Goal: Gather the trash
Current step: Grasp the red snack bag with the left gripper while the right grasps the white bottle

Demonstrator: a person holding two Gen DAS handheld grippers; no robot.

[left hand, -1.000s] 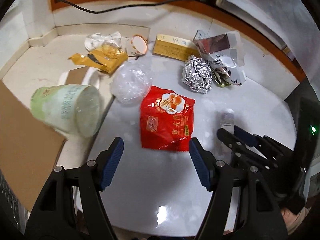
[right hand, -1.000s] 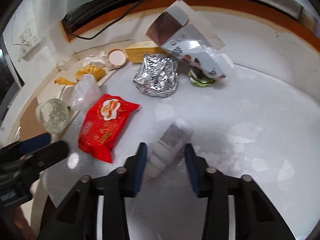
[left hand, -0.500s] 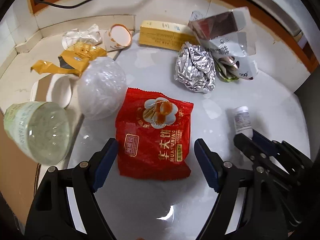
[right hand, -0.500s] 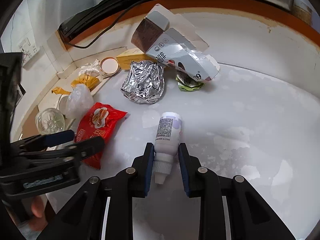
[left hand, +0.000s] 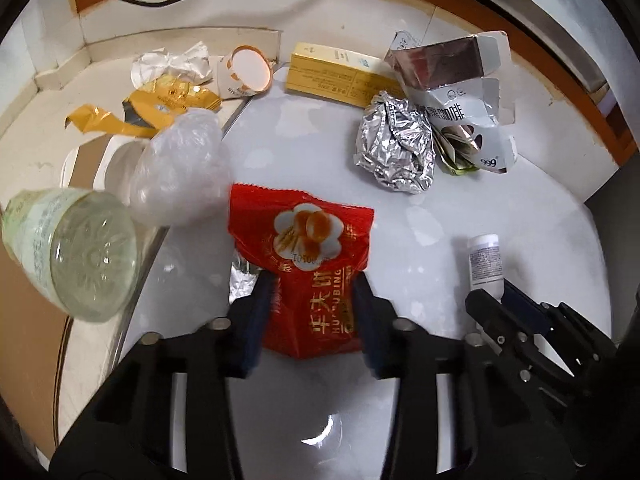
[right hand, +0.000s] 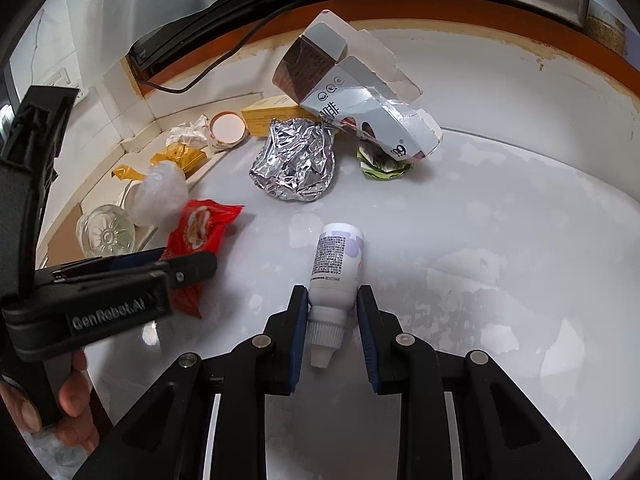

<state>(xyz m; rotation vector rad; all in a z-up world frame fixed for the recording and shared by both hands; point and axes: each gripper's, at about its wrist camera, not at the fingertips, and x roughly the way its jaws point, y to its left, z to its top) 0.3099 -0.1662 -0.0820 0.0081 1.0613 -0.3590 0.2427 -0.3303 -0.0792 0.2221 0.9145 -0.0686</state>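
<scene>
Since a second ago, left gripper [left hand: 314, 300] has dropped onto the red snack bag [left hand: 308, 264], jaws closing around it at six o'clock on the worktop [left hand: 280, 152]; right gripper [right hand: 332, 320] clamps the small bottle [right hand: 334, 276] for lifting.

one red snack packet [left hand: 308, 264], one foil ball [left hand: 396, 148], two cartons [left hand: 452, 80]

The torn grey carton [right hand: 360, 104] hides most of the green wrapper [right hand: 384, 164] beneath it. In the left wrist view, the clear bottle [left hand: 76, 248] is blurred, its label unreadable. The yellow box [right hand: 272, 118] sits half hidden behind the foil ball [right hand: 296, 160].
</scene>
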